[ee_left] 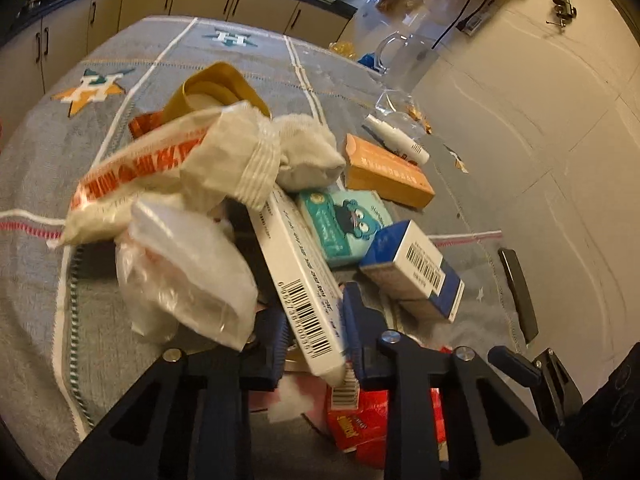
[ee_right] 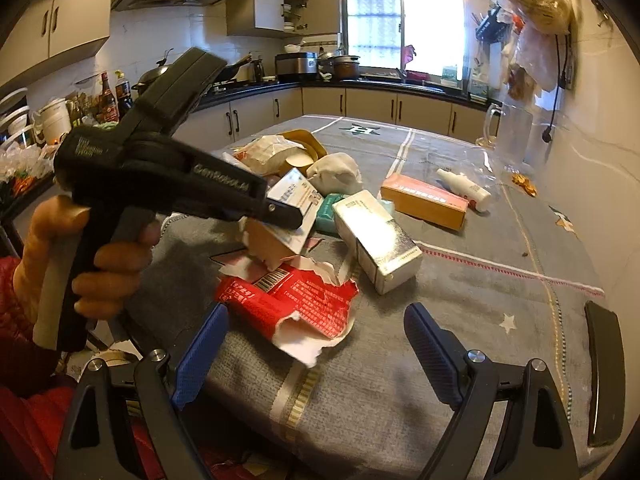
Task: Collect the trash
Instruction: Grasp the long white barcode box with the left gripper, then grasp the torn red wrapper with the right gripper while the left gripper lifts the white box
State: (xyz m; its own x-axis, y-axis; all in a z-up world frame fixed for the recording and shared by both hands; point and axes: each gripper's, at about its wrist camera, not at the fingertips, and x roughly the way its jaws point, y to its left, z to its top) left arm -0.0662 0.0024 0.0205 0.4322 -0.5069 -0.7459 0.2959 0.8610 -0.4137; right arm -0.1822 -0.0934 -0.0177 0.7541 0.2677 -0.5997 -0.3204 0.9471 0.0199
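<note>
A grey cloth (ee_right: 460,320) is spread over the table. Trash is heaped mid-table: a red wrapper (ee_right: 296,304) near, an orange box (ee_right: 424,200) far right. The left gripper (ee_left: 312,332) is clamped on a long white box (ee_left: 300,280). The right gripper (ee_right: 316,344) is held wide, empty.

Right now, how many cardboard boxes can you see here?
5: a long white box in the left claw, an orange box behind, a teal box, a blue-and-white box, and a torn red box nearest. The pile may hide more.
</note>
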